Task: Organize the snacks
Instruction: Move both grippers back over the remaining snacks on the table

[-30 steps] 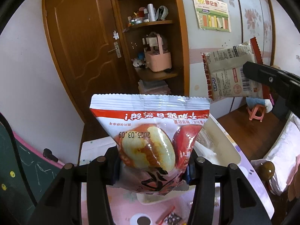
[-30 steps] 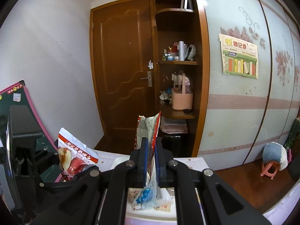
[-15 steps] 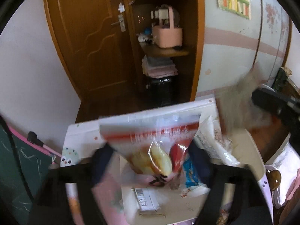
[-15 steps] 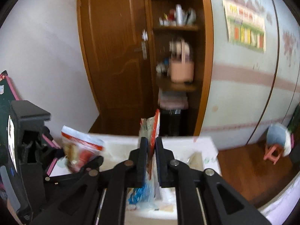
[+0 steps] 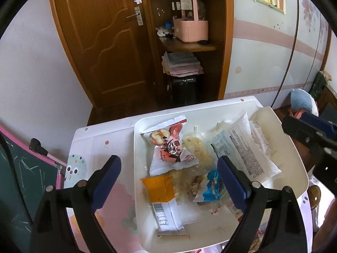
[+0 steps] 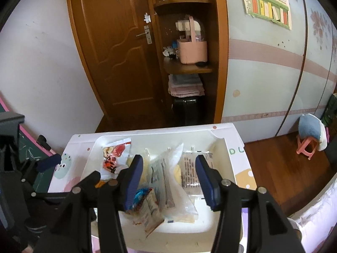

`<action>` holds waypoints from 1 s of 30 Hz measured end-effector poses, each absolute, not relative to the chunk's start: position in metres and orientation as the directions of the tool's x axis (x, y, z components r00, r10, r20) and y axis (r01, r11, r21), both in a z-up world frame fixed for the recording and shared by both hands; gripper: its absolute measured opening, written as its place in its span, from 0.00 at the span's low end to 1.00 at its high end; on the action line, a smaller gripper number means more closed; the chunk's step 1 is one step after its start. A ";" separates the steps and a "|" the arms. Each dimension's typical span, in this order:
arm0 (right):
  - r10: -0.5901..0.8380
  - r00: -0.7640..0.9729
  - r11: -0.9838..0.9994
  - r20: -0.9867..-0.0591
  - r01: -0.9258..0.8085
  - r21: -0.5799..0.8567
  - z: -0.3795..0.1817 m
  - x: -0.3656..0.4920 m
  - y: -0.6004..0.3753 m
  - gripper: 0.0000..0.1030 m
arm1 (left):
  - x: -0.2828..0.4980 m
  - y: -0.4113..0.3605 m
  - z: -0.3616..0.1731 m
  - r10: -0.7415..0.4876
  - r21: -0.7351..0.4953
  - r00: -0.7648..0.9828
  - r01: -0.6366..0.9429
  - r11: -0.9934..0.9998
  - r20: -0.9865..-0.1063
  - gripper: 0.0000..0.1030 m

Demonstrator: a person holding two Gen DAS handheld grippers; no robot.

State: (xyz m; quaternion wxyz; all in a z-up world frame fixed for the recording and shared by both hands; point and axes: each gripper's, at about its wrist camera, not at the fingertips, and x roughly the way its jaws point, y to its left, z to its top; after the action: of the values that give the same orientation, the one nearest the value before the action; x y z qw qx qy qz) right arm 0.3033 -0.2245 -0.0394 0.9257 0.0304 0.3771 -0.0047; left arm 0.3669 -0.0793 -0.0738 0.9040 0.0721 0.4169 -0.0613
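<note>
1. Since both snacks lie in the white bin (image 5: 299, 164), lift your left gripper (image 5: 169, 168) and right gripper (image 6: 167, 174), both spread wide and empty, straight up.
2. Leave the red date packet (image 5: 168, 145) and the clear pouch (image 6: 168, 181) undisturbed.

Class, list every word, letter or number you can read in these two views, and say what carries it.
"D L": on the table mat, partly cut off.
Wall poster: Chinese heading, too blurred to read.
Red-and-white snack bag: brush lettering, unreadable.
Other packets: back labels too small.
</note>
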 end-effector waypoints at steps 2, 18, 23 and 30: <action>0.019 0.716 0.998 -0.698 0.029 0.057 -0.039 0.301 -0.225 0.51 | 0.362 -0.078 -0.071 -0.055 0.077 0.648 0.173 0.982 -0.760 0.90; 0.032 0.733 0.999 -0.679 -0.004 0.043 -0.009 0.254 -0.213 0.51 | 0.298 -0.075 -0.017 -0.026 0.135 0.712 0.168 0.976 -0.701 0.90; 0.032 0.751 0.999 -0.660 -0.012 0.035 0.009 0.225 -0.207 0.55 | 0.265 -0.073 0.000 -0.036 0.146 0.724 0.188 0.971 -0.688 0.90; 0.037 0.779 0.999 -0.626 -0.032 0.020 0.028 0.176 -0.201 0.63 | 0.220 -0.068 0.011 -0.060 0.142 0.723 0.215 0.966 -0.688 0.90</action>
State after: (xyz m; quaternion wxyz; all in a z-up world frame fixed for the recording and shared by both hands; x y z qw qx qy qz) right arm 0.1760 -0.2011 0.0278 0.9432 0.0042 0.3317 0.0183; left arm 0.2202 -0.0679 0.0107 0.9222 0.1064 0.3643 -0.0745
